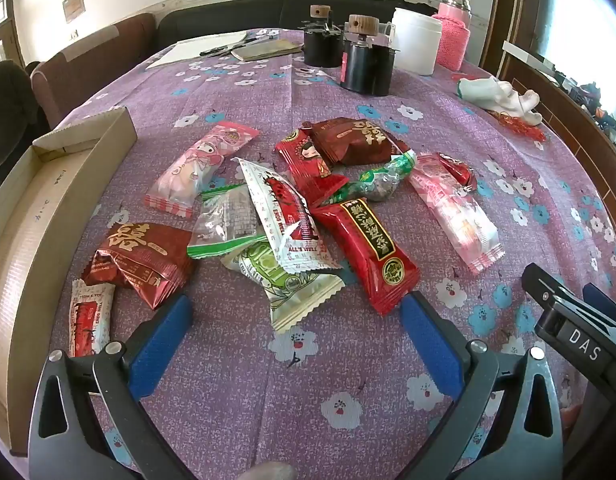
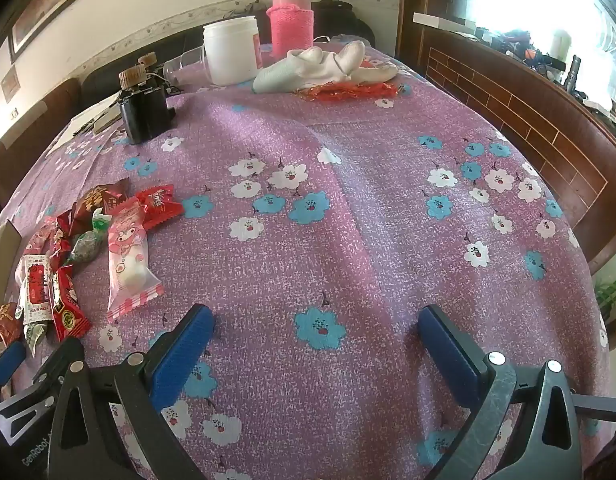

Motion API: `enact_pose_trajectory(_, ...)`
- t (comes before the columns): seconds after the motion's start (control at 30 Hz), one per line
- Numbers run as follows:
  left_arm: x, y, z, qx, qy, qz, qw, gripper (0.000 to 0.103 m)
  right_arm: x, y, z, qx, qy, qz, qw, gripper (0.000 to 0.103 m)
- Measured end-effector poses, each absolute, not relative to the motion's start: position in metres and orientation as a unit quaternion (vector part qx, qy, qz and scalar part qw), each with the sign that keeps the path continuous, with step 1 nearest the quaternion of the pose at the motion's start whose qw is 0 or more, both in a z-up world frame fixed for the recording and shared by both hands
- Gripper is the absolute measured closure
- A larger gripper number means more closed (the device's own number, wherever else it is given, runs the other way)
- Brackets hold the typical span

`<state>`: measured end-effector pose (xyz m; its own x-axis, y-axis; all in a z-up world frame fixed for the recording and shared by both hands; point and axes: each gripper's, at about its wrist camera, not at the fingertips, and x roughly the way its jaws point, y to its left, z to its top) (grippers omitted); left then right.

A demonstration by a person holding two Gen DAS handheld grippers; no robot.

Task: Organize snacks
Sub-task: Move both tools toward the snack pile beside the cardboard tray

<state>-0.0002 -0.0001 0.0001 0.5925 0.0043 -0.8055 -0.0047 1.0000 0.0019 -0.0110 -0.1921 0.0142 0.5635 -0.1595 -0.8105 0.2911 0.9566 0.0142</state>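
Several wrapped snacks lie in a loose pile on the purple flowered tablecloth [image 1: 243,392]: a long red bar [image 1: 368,248], a green-and-white packet [image 1: 287,288], a white-and-red packet [image 1: 279,216], a pink packet [image 1: 199,168] and a dark red packet [image 1: 139,260]. My left gripper [image 1: 295,328] is open and empty just in front of the pile, its right pad near the red bar's end. My right gripper [image 2: 316,340] is open and empty over bare cloth, right of the pile [image 2: 67,252]. An open cardboard box [image 1: 23,240] lies to the left.
At the table's far side stand two black holders with wooden tops [image 1: 364,60], a white jar [image 1: 416,40], a pink-sleeved flask [image 1: 454,28], white cloth items [image 1: 500,96] and a notebook with pens [image 1: 263,48]. A wooden ledge [image 2: 528,120] borders the right.
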Motion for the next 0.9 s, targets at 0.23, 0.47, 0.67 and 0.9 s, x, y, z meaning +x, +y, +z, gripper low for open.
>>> enact_pose_trajectory(0.23, -0.001, 0.0, 0.0, -0.005, 0.457, 0.012, 0.889, 0.0, -0.011, -0.192, 0.014, 0.073, 0.449, -0.128, 0.881, 0.0)
enact_pose_trajectory(0.47, -0.026, -0.003, 0.003, 0.018, 0.471, -0.027, 0.881, 0.0, -0.011, -0.193, 0.014, 0.074, 0.449, -0.128, 0.881, 0.0)
enact_pose_trajectory(0.67, -0.04, -0.004, 0.005, 0.022, 0.483, -0.033, 0.875, 0.0, -0.011, -0.193, 0.015, 0.074, 0.45, -0.127, 0.881, 0.0)
enact_pose_trajectory(0.9, -0.082, 0.032, 0.035, -0.061, 0.438, -0.095, 0.892, 0.001, -0.011, -0.193, 0.015, 0.074, 0.45, -0.127, 0.881, 0.0)
